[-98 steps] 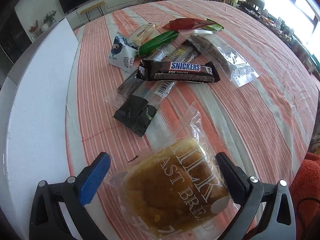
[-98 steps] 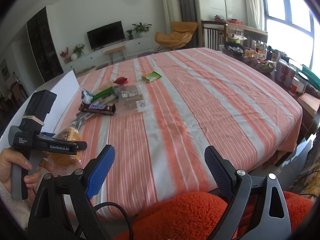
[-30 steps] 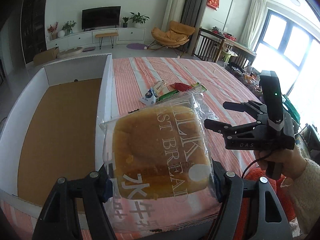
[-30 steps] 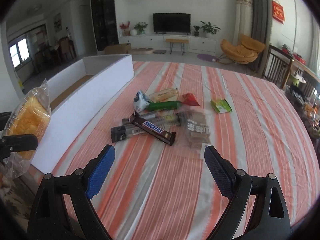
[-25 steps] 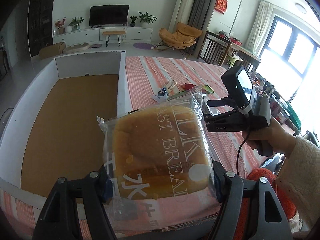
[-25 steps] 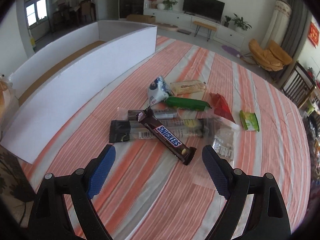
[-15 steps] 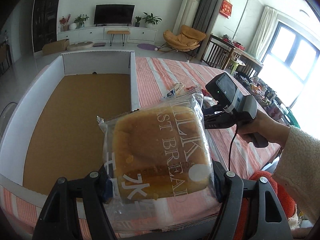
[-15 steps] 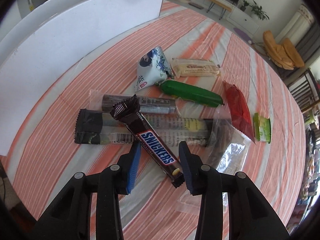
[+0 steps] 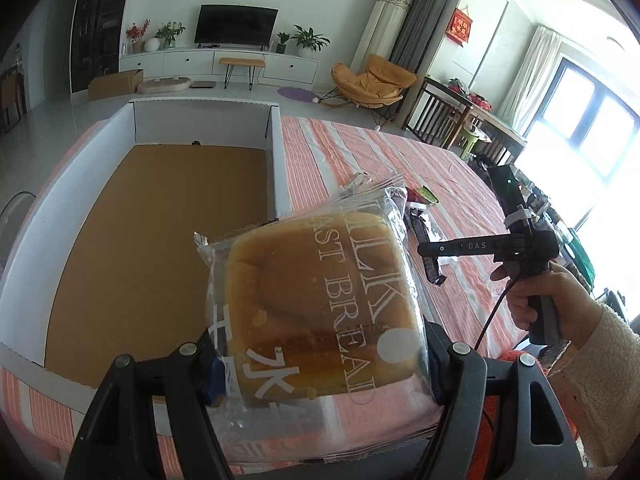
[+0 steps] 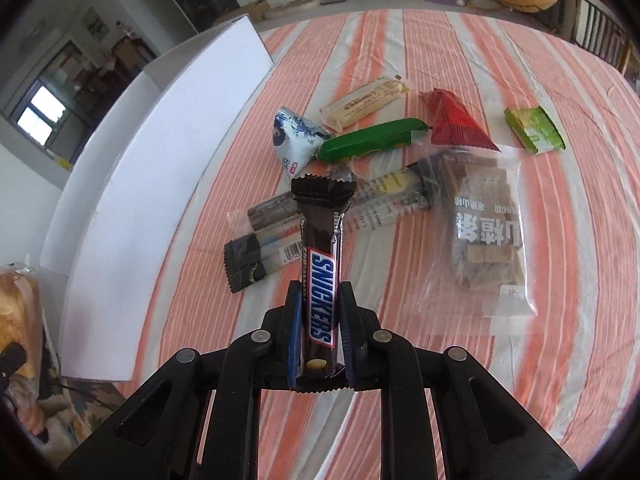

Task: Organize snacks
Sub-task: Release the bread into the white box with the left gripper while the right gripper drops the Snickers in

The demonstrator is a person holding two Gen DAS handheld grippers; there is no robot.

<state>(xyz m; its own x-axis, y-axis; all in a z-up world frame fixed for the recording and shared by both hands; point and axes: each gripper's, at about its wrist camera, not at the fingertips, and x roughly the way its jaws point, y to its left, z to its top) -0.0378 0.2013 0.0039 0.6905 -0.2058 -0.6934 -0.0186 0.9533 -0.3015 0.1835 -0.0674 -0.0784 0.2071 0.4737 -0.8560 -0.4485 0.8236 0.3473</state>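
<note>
The right tongs (image 10: 318, 330) are gripping the Snickers bar (image 10: 320, 276) near its lower end, their jaws having just been closing around it; a second ago they were standing wide open above the pile. The left tongs (image 9: 320, 364) are clamping the bread packet (image 9: 316, 304), lettered "MILK TOAST BREAD", beside the white box (image 9: 276, 168), whose brown floor is lying bare. On the striped tabletop (image 10: 560, 240) are lying a green packet (image 10: 372, 140), a red packet (image 10: 452, 120), a clear biscuit bag (image 10: 484, 232) with Chinese lettering and a long clear packet (image 10: 380, 200) under the bar's far end.
</note>
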